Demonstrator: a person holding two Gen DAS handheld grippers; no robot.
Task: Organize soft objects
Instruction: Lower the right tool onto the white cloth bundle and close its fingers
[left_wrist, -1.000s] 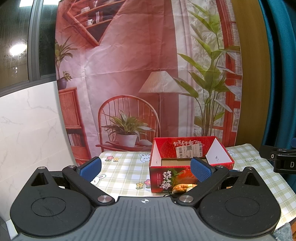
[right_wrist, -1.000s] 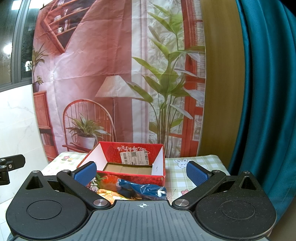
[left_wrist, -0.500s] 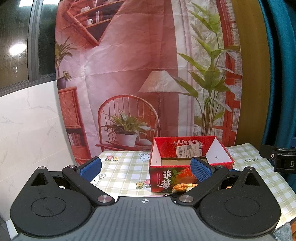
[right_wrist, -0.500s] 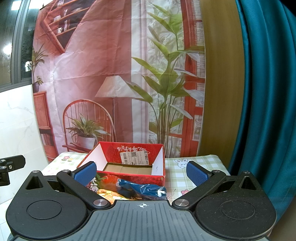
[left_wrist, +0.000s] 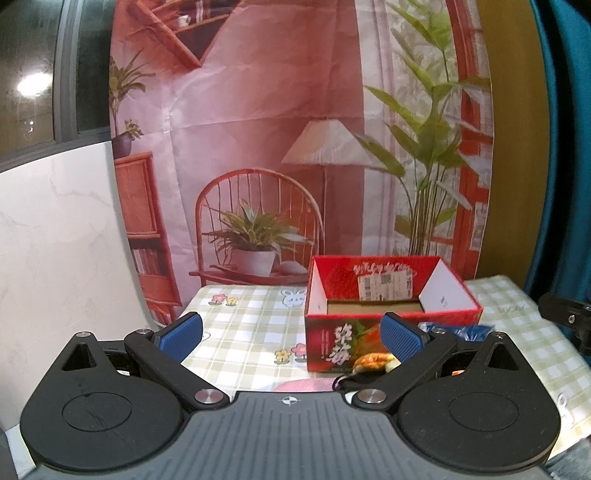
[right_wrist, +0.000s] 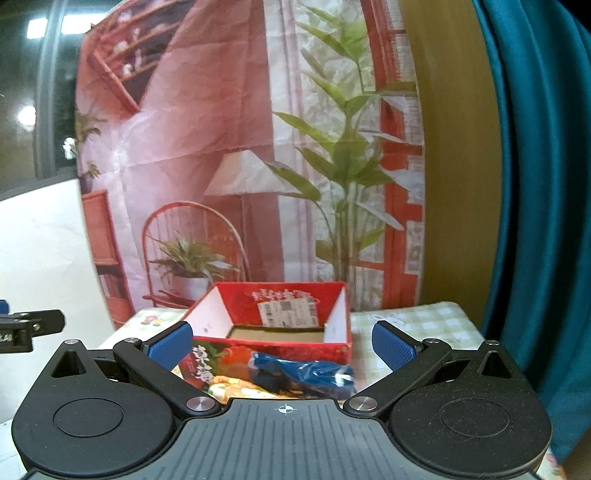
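Note:
An open red box (left_wrist: 391, 299) (right_wrist: 273, 321) stands on the checked tablecloth, its inside holding only a bare cardboard floor. Soft items lie in front of it: a blue bag (right_wrist: 306, 373) (left_wrist: 469, 330), an orange-yellow soft piece (left_wrist: 373, 360) (right_wrist: 229, 384) and a pink round thing (left_wrist: 299, 386). My left gripper (left_wrist: 291, 332) is open, left of the box and above the table, nothing between its fingers. My right gripper (right_wrist: 282, 341) is open too, in front of the box, with the blue bag low between its pads.
The checked tablecloth (left_wrist: 243, 325) spreads left of the box. A printed backdrop (left_wrist: 277, 129) hangs behind, a white marble panel (left_wrist: 55, 240) at the left, a teal curtain (right_wrist: 535, 184) at the right. Each gripper's tip shows at the edge of the other's view.
Both views have shifted slightly: the right gripper has tilted and moved a little, so the box sits more central and closer. Both grippers stay open with nothing taken hold of.

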